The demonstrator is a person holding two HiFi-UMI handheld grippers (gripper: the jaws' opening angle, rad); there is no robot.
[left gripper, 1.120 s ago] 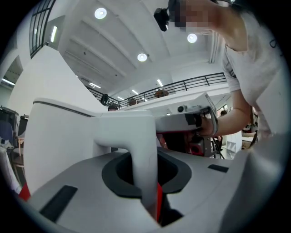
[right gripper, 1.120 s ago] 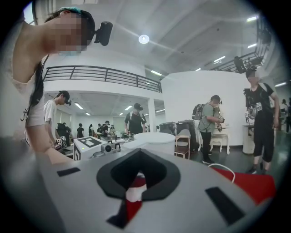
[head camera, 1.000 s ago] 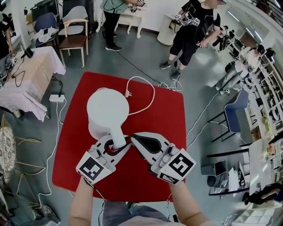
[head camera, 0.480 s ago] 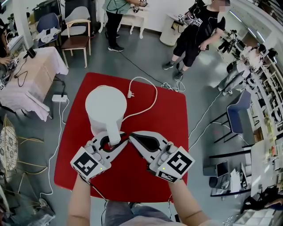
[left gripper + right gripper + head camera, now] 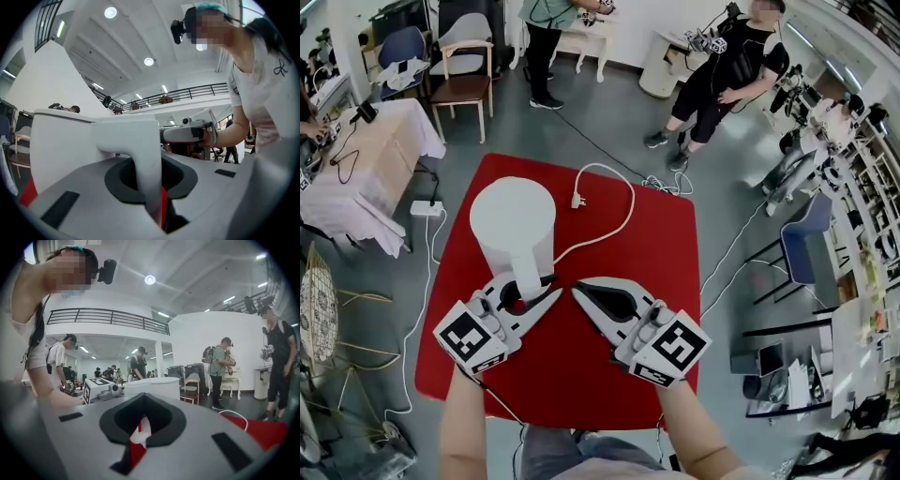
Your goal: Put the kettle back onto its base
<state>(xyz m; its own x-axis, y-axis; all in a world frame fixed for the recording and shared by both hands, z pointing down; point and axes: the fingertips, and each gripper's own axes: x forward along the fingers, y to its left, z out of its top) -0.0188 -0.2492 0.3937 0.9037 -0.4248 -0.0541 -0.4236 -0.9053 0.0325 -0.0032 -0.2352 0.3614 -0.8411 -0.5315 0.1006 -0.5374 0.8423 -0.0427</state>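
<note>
Left claw (image 5: 546,298): forearm (image 5: 461,427) comes in from the bottom edge and the claw is held level, angled up-right across the red table (image 5: 581,375), marker cube on top. Its jaws ring the handle (image 5: 528,274) of the white kettle (image 5: 511,220). In the left gripper view the handle runs upright through the jaw cutout, hard against one jaw with a dark sliver of gap on the other side. The jaws are easing open with the handle between them.

Kettle is upright on the table's left half, lid on, handle facing the person. What it sits on is hidden by its body. A white cord (image 5: 614,211) loops out from beside it to a loose plug (image 5: 576,200) on the table.

Right claw (image 5: 581,292): level, angled up-left, jaws pressed together on nothing. Tip is near the left claw's tip, not touching, and clear of the kettle.
</note>
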